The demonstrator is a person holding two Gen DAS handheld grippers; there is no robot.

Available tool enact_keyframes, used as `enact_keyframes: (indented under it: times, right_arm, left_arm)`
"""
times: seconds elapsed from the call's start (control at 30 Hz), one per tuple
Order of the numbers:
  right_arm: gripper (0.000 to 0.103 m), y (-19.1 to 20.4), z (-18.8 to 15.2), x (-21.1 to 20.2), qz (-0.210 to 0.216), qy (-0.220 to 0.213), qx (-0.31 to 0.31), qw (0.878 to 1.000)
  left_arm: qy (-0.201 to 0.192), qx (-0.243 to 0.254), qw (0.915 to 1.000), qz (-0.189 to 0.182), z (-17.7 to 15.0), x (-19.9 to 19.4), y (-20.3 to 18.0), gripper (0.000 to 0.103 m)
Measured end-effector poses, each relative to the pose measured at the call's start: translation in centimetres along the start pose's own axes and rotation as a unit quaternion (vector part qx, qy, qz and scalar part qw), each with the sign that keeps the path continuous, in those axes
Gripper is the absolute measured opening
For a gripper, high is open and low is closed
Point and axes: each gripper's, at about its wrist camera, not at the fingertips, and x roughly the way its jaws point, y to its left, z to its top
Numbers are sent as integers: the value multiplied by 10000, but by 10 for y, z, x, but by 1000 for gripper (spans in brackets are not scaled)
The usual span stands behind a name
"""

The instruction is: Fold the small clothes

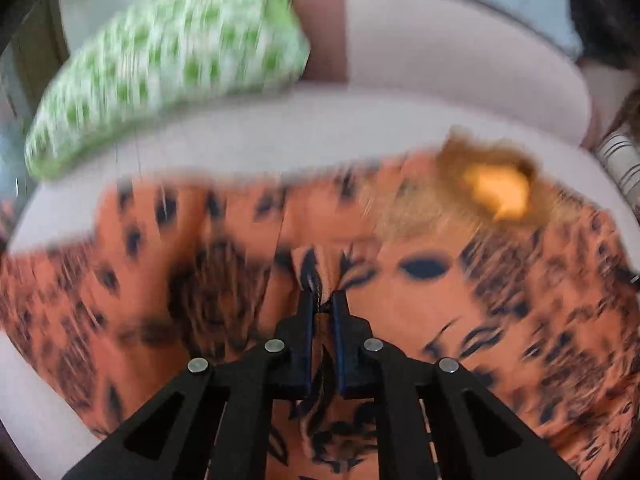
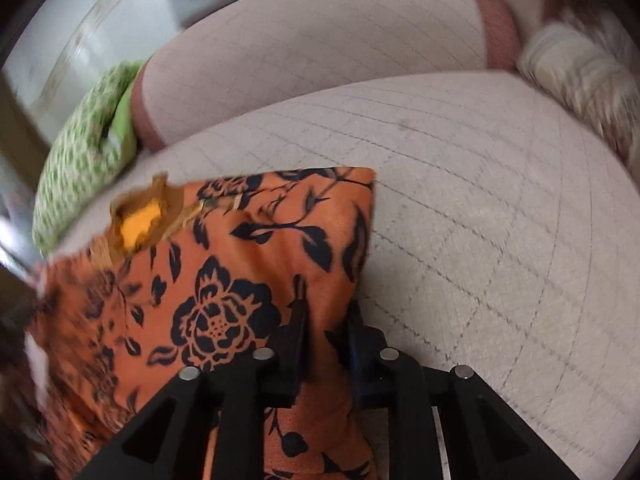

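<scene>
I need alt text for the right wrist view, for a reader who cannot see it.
The right gripper pinches a raised fold of an orange garment with a black flower print, lying on a pale quilted cushion. A green-and-white patterned cloth lies at the far left.

A pale quilted sofa seat (image 2: 460,184) with a thin grid of stitched lines fills the scene, its back cushion (image 2: 320,40) behind. A green-and-white patterned pillow (image 1: 168,68) lies at the left end. Soft daylight.
</scene>
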Motion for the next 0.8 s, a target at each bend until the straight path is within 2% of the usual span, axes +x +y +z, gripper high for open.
enact_keyframes:
  times: [0.03, 0.1, 0.17, 0.2, 0.23, 0.3, 0.33, 0.37, 0.4, 0.43, 0.47, 0.53, 0.57, 0.6, 0.63, 0.67, 0.7, 0.73, 0.77, 0.8]
  right_arm:
    - [34, -5, 1, -2, 77, 30, 182, 9998]
    - [35, -9, 2, -14, 42, -43, 309, 9995]
    - [35, -6, 2, -38, 185, -378, 242, 9988]
    - [35, -3, 1, -50, 419, -494, 266, 9975]
    - [36, 0, -1, -61, 869, -524, 336, 9943]
    - [53, 0, -6, -60, 1502, -267, 528, 9869]
    - [67, -3, -13, -48, 1815, 103, 695, 9809]
    - [60, -9, -21, -35, 1649, 374, 799, 9824]
    - [48, -22, -32, -20, 1322, 584, 954, 9849]
    - [26, -35, -36, -21, 1250, 470, 1217, 9835]
    - [26, -43, -37, -27, 1191, 417, 1476, 9810]
    - [28, -40, -33, -42, 1027, 265, 1361, 9850]
    - [29, -32, -30, -52, 919, 154, 1084, 9897]
    - [29, -24, -27, -56, 1021, 115, 889, 9907]
    - [34, -18, -24, -57, 1216, 129, 770, 9895]
    - [54, -11, -20, -54, 1541, 204, 641, 9858]
    - [66, -6, -19, -51, 1723, 253, 574, 9830]
    - [71, -5, -18, -41, 1785, 270, 475, 9824]
    - [69, -13, -17, -25, 1238, 341, 543, 9902]
    - [67, -19, -19, -16, 972, 430, 819, 9910]
  left_arm:
    - [-151, -15, 9999, -7, -3, -5, 2, 12]
    - [-158, -76, 9998, -75, -1, -10, 2, 12]
    - [-200, -227, 9995, -132, -2, -25, 11, 12]
    - [-266, -333, 9988, -228, -2, -32, 12, 12]
    - [-310, -371, 9984, -282, -4, -39, 15, 12]
    - [-281, -276, 9988, -292, -8, -41, 10, 12]
    - [-82, -167, 9995, -272, -11, -33, 5, 12]
    - [82, -141, 9996, -241, -14, -29, 5, 12]
    - [202, -158, 9995, -189, -17, -26, 5, 12]
    - [114, -183, 9996, -204, -19, -31, 5, 12]
    - [-2, -186, 9995, -249, -21, -39, 5, 12]
    - [-189, -174, 9990, -362, -23, -53, 3, 19]
    - [-278, -183, 9984, -459, -22, -57, 1, 27]
    - [-336, -188, 9979, -527, -22, -60, -1, 37]
    - [-393, -189, 9974, -569, -22, -59, -3, 41]
    - [-375, -200, 9976, -544, -22, -55, -5, 47]
    - [-199, -225, 9983, -502, -23, -44, -6, 48]
    - [8, -251, 9986, -458, -28, -38, -6, 47]
    - [126, -274, 9988, -394, -32, -31, -5, 47]
    - [-29, -228, 9992, -331, -34, -34, -4, 47]
